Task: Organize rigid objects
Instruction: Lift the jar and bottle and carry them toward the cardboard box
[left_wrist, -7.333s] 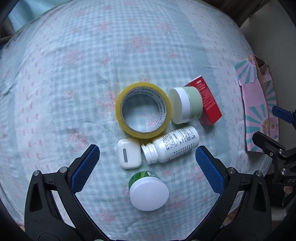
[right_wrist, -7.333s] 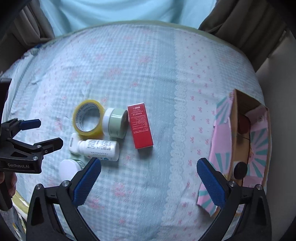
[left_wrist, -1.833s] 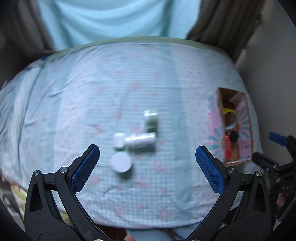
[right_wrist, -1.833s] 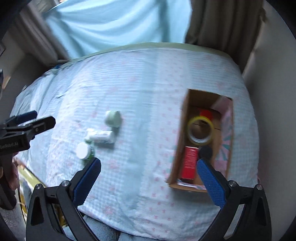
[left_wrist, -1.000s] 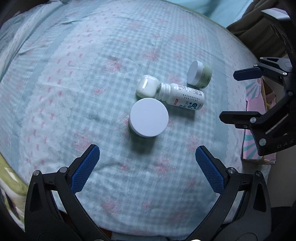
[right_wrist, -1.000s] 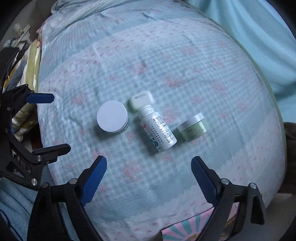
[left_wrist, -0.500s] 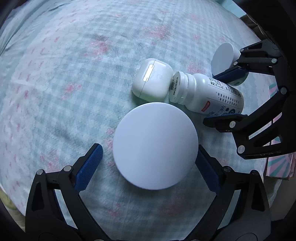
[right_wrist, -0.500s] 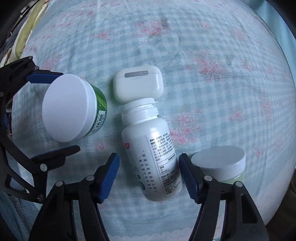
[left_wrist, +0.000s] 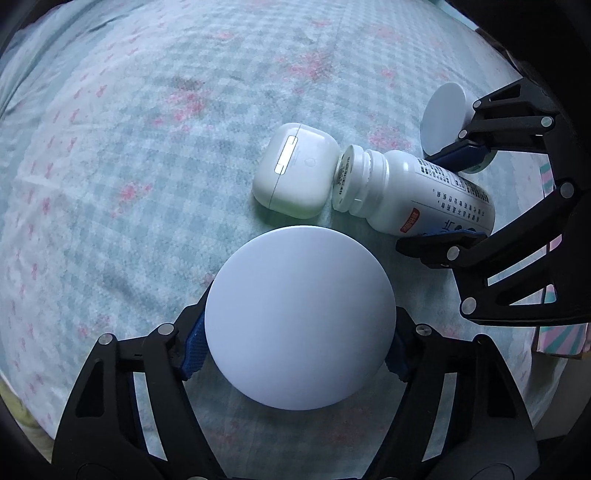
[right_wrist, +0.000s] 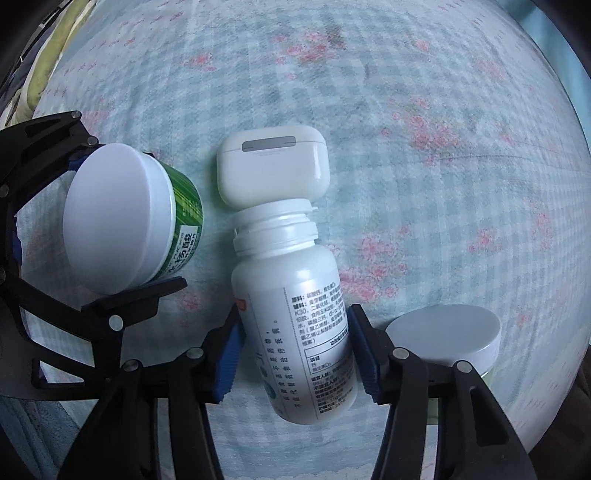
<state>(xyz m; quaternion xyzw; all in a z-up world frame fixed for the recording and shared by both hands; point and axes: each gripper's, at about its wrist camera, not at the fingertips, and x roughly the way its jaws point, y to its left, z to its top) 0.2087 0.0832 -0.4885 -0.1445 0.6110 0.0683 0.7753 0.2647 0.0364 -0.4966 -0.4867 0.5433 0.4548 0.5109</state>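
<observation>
My left gripper (left_wrist: 295, 354) is shut on a green jar with a white lid (left_wrist: 300, 317), which stands on the checked bedspread; it also shows in the right wrist view (right_wrist: 122, 225). My right gripper (right_wrist: 295, 354) is shut on a white pill bottle (right_wrist: 295, 325) that lies on its side; the bottle also shows in the left wrist view (left_wrist: 413, 192). A white earbud case (right_wrist: 271, 164) touches the bottle's cap. A pale green jar with a white lid (right_wrist: 447, 339) lies just right of my right gripper.
The checked, flowered bedspread (left_wrist: 129, 147) covers the bed. A corner of the pink striped box (left_wrist: 561, 336) shows at the bed's right edge in the left wrist view.
Both grippers have moved in and closed: the left on the green jar, the right on the pill bottle. Earlier the tape and red box went into the box.
</observation>
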